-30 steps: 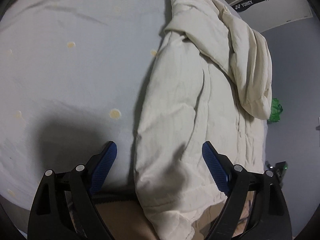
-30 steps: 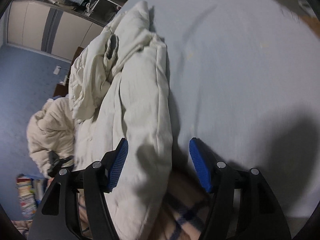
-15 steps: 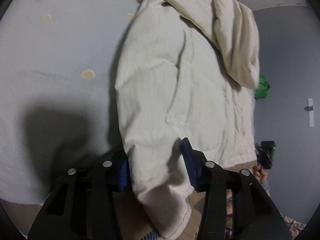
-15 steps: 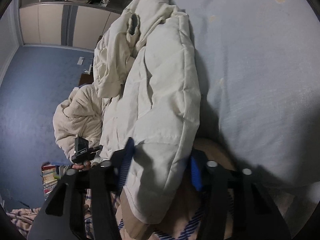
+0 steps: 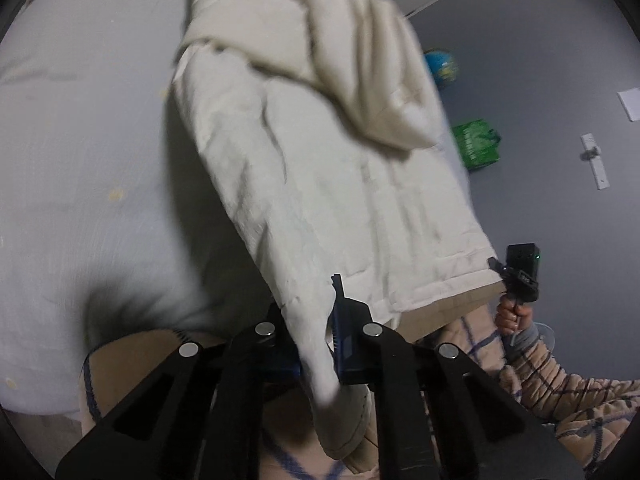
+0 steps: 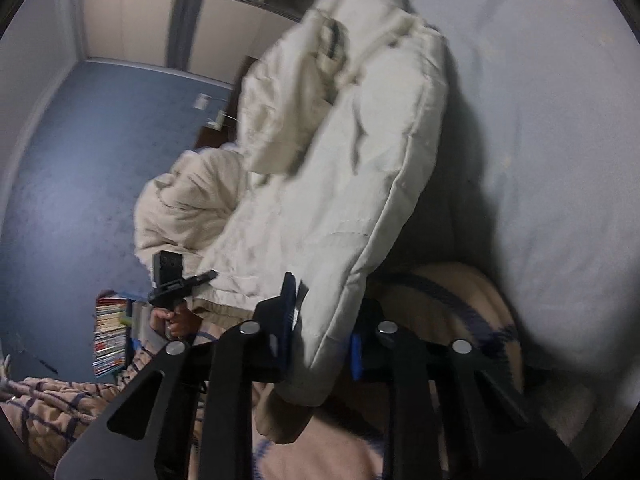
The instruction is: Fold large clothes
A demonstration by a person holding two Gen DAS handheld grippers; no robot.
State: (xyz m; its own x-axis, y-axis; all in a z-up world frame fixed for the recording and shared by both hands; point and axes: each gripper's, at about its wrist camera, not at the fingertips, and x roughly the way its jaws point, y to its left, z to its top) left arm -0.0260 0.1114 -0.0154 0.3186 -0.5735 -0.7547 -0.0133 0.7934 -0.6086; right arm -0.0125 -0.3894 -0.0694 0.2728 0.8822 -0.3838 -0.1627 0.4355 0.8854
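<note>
We hold the left gripper [image 5: 316, 344] low at the near edge of the bed [image 5: 80, 140], its fingers pointing forward and pinched tight on a corner of the cream jacket [image 5: 328, 184]. The cloth passes between the blue pads [image 5: 338, 320] and a short tail of it hangs down below them. In the right wrist view, the right gripper [image 6: 320, 340] sits in the same pose, its fingers closed on the jacket's [image 6: 340, 184] other near corner, with fabric bulging out above and drooping below the pads [image 6: 286, 312].

From both grips the jacket rises away from us, its near hem lifted and stretched between the two tools. Its far part is bunched, with a sleeve or flap folded across the top. The pictures are blurred, so we cannot tell just where the far end touches the bed.

Across the hem, each camera sees the other tool: the right hand [image 5: 512, 312] in the left view, the left hand [image 6: 172, 320] in the right view.

Beyond lie the blue floor [image 6: 80, 160], a green bag [image 5: 476, 144], a second cream garment [image 6: 188, 200] and stacked books [image 6: 108, 336].
</note>
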